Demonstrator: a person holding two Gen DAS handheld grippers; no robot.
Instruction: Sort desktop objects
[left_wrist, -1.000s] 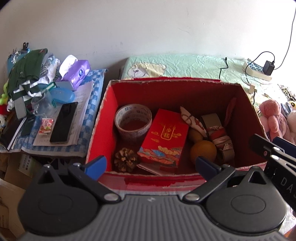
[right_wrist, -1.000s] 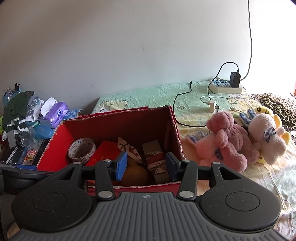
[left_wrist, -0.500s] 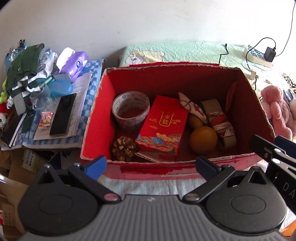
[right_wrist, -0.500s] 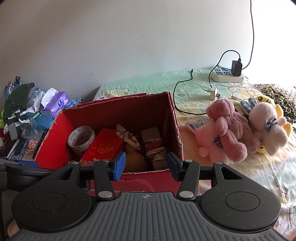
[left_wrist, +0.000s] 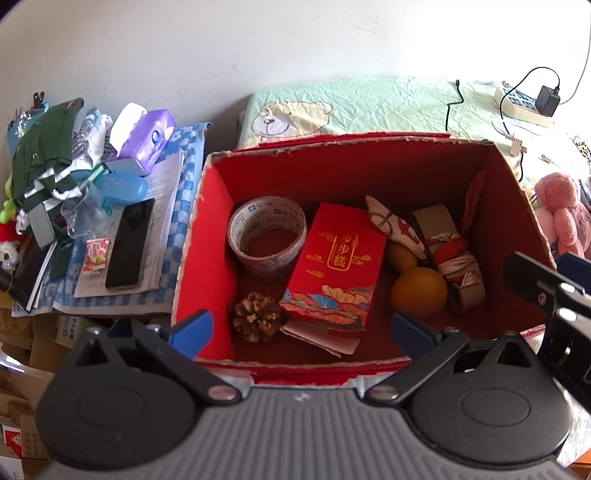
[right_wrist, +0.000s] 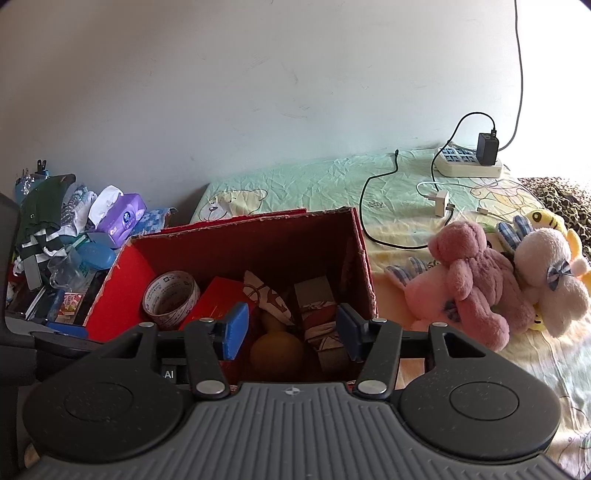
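— What are the two claws doing?

— The left gripper (left_wrist: 299, 328) hangs above the near edge of the red box (left_wrist: 207, 266), its blue fingers (left_wrist: 190, 328) spread wide and holding nothing. The right gripper (right_wrist: 291, 325) sits over the box's near right corner, fingers (right_wrist: 234, 330) also apart and empty, though less widely. Part of it shows at the right edge of the left wrist view.

— What lies in the box?

— A roll of tape (left_wrist: 266, 234) stands on the floor of the box near the left wall. A pine cone (left_wrist: 257, 316) rests in front of it, towards the near left corner. A red packet (left_wrist: 334, 266) with gold lettering lies flat in the middle, on top of a pale slip of paper (left_wrist: 321, 338). Right of it sits a yellow gourd (left_wrist: 415, 286), touching a small box wrapped in patterned ribbon (left_wrist: 448, 254) that leans towards the right wall.

— And outside the box?

— To its left, a blue checked cloth (left_wrist: 186, 166) carries papers, a black phone (left_wrist: 130, 243), a small sweet packet (left_wrist: 95, 255), a blue case (left_wrist: 123, 187), a purple tissue pack (left_wrist: 149, 140) and a heap of green and white clothing (left_wrist: 44, 155) at the far left edge. The box stands on a bed; behind it a green sheet (right_wrist: 314, 181) holds a power strip (right_wrist: 469, 162) with a black charger plugged in. Right of the box a pink plush toy (right_wrist: 469, 280) lies against a white one (right_wrist: 546, 280).
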